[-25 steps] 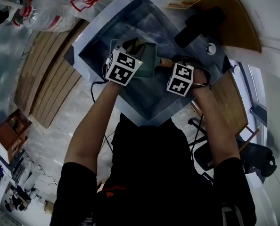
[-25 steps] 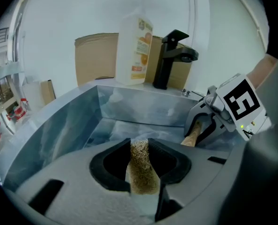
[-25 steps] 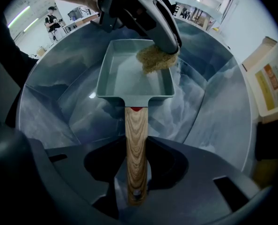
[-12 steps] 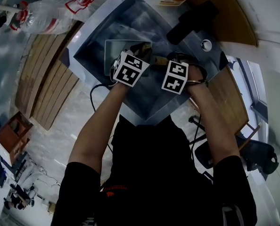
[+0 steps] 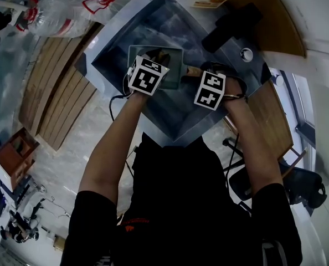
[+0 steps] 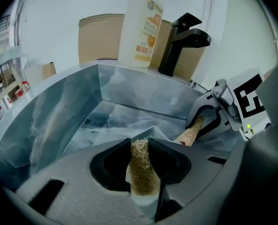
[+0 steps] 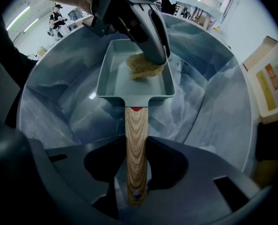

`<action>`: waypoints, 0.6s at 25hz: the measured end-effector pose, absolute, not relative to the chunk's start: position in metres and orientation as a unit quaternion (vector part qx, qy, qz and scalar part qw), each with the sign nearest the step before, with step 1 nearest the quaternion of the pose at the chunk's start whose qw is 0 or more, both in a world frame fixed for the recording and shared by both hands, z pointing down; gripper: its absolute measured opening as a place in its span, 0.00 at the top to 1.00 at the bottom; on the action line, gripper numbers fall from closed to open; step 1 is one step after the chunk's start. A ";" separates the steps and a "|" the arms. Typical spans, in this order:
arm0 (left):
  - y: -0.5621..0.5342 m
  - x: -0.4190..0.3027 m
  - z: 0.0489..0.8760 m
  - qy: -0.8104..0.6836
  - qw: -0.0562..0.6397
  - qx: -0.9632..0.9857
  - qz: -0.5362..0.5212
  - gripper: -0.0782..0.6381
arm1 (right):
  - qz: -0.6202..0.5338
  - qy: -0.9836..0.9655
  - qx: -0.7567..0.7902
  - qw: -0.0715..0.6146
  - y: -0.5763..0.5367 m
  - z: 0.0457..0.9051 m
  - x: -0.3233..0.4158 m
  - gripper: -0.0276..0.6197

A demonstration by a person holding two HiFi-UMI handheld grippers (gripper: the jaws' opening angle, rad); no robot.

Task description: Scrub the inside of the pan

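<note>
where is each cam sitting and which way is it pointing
Head view: on the person's head, looking steeply down into the sink; both forearms, left gripper and right gripper show.
Left gripper view: on the left gripper, looking along its jaws, shut on the scrubber, toward the faucet; own jaws show.
Right gripper view: on the right gripper, looking along the gripped handle into the pan; own jaws show.
Shared: each gripper view shows the other gripper; all show the sink.
</note>
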State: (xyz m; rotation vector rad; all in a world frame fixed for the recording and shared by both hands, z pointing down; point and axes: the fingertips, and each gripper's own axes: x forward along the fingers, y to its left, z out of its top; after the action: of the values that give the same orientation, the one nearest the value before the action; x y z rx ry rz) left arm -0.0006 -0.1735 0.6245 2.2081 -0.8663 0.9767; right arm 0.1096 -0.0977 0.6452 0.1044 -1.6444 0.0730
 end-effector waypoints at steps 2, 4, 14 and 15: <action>-0.175 -0.015 0.626 -0.332 0.288 0.816 0.375 0.72 | 0.033 -0.731 0.046 0.680 -0.098 0.645 0.109 0.75; -0.177 -0.030 0.628 -0.341 0.297 0.803 0.387 0.72 | 0.033 -0.731 0.046 0.680 -0.098 0.645 0.109 0.75; -0.181 -0.065 0.630 -0.354 0.310 0.780 0.412 0.72 | 0.033 -0.727 0.047 0.684 -0.097 0.644 0.109 0.75; -0.181 -0.062 0.629 -0.352 0.309 0.783 0.409 0.72 | 0.033 -0.727 0.047 0.685 -0.097 0.644 0.108 0.75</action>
State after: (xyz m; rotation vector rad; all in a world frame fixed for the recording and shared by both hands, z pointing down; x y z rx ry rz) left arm -0.0622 -0.1809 0.6292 2.0696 -0.9314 1.0813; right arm 0.1085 -0.0972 0.6442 0.1053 -1.6280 0.0750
